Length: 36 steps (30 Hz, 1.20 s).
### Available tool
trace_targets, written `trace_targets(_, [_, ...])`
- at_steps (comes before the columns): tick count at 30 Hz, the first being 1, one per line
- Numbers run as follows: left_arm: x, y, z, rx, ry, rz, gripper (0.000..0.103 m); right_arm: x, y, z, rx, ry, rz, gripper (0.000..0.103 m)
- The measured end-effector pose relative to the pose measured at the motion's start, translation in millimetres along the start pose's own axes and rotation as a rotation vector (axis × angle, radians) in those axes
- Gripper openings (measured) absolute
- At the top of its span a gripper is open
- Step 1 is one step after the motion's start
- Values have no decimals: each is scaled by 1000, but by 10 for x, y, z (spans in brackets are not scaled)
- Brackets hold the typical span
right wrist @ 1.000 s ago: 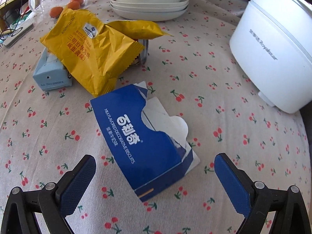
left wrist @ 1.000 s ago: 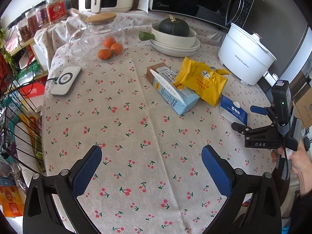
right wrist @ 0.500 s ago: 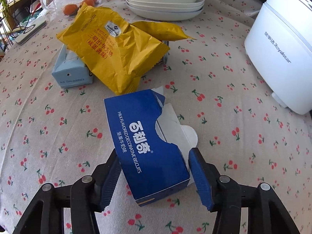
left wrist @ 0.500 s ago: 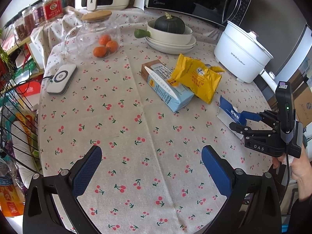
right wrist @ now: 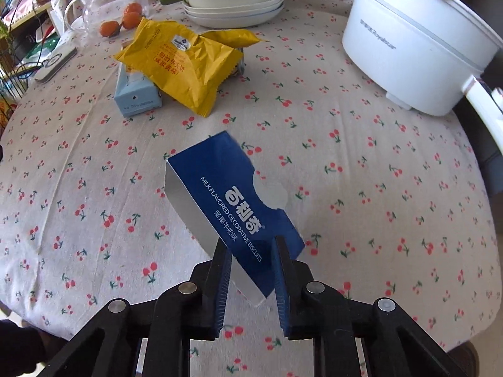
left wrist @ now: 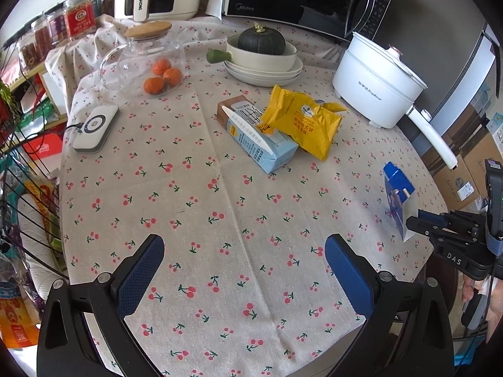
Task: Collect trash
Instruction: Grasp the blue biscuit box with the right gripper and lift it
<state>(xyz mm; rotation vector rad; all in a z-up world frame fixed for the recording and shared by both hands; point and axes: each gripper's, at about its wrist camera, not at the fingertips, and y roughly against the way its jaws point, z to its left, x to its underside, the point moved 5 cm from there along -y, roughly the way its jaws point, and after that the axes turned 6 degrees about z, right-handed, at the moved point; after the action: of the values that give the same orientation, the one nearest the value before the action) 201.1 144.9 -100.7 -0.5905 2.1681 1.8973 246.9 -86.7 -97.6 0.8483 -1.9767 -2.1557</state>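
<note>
Three pieces of trash show: one blue biscuit box (right wrist: 234, 207), one yellow snack bag (left wrist: 306, 121) and one pale blue carton (left wrist: 256, 136). The right gripper (right wrist: 251, 270) has its fingers (right wrist: 221, 275) closed on the near end of the blue biscuit box, which is tilted and lifted clear of the cherry-print desk (left wrist: 201, 207); in the left wrist view the same box (left wrist: 397, 199) hangs near the desk's right edge. The yellow snack bag lies partly on top of the pale blue carton, both near the middle of the desk and well apart from the held box. The left gripper (left wrist: 245, 271) hovers over the near part of the desk with its fingers spread wide and nothing between them. Also on the desk are one white electric pot (left wrist: 375, 86) at the far right, one bowl with a dark squash (left wrist: 261, 40) on stacked plates, one glass jar holding three oranges (left wrist: 163, 75), and one white scale-like device (left wrist: 96, 127) near the left edge. The broad stretch of cloth between the two grippers and the carton lies open.
</note>
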Motion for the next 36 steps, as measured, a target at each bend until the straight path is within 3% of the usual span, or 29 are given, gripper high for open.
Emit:
trace_targets(6, [30,19,-43,6,-11,-1,103,182,178,-82,-109,-132,-31,17])
trace_targets(11, [44,-31,-54,-5,-18,13,103,302,221,-67,-130,-123,-70,18])
trace_targets(12, [43,-46,-49,-8,-16,16,103,302,202,-79,-131,-126,-63,25])
trace_targets(14, [30,-69,-42,-10,-12,20,103,287,170,-132,-135,-171,-45,58])
trace_targets(15, [22,-79,-43,-11,-12,21,103,282,171,-149,-143,-197,-53,81])
trace_targets(16, [15,-90,-44,-13,-11,21,103,276,171,-147,-154,-211,-64,94])
trace_targets(17, [9,-100,-46,-15,-11,22,103,267,156,-124,-161,-216,-67,96])
trace_targets(22, [0,-126,-59,-7,-5,30,103,239,-68,34,-145,-276,-23,102])
trace_targets(27, [18,-109,-30,-12,-12,25,103,102,-150,240,-112,-314,-58,102])
trace_targets(31, [27,-101,23,-13,-6,26,103,-5,-203,364,-4,-290,-85,102])
trace_targets(36, [41,-100,22,-10,-17,28,103,3,-418,306,106,-297,-46,103])
